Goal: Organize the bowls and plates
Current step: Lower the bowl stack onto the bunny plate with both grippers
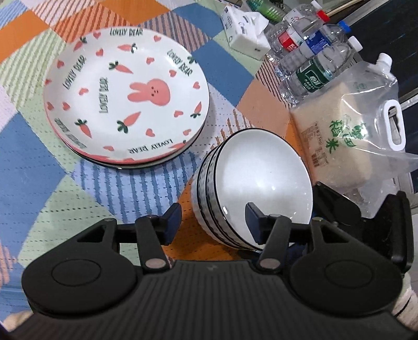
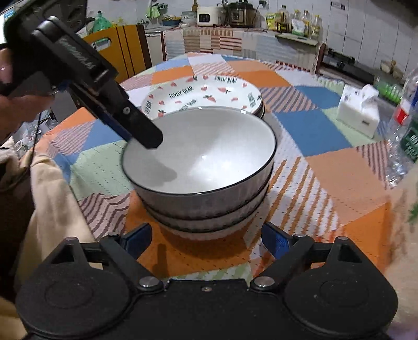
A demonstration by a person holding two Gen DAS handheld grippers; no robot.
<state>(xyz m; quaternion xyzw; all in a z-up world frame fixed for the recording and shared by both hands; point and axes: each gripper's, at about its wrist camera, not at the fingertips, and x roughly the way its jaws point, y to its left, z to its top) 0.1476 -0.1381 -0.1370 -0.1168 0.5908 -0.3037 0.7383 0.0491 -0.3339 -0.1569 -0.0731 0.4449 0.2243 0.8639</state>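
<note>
A stack of three grey bowls with black rims [image 1: 258,180] [image 2: 201,162] stands on the patchwork tablecloth. A stack of plates, topped by a white one with a pink rabbit and carrots [image 1: 125,96] [image 2: 206,96], lies beyond it. My left gripper [image 1: 213,217] is open over the near edge of the bowl stack, one finger inside the top bowl and one outside; it also shows in the right wrist view [image 2: 149,136]. My right gripper [image 2: 206,239] is open and empty, low in front of the bowl stack.
Several water bottles [image 1: 311,52], a tissue box [image 1: 243,28] [image 2: 360,109] and a clear bag of rice [image 1: 347,130] stand at the table's side. A yellow chair [image 2: 117,47] and a cluttered counter [image 2: 235,15] lie beyond the table.
</note>
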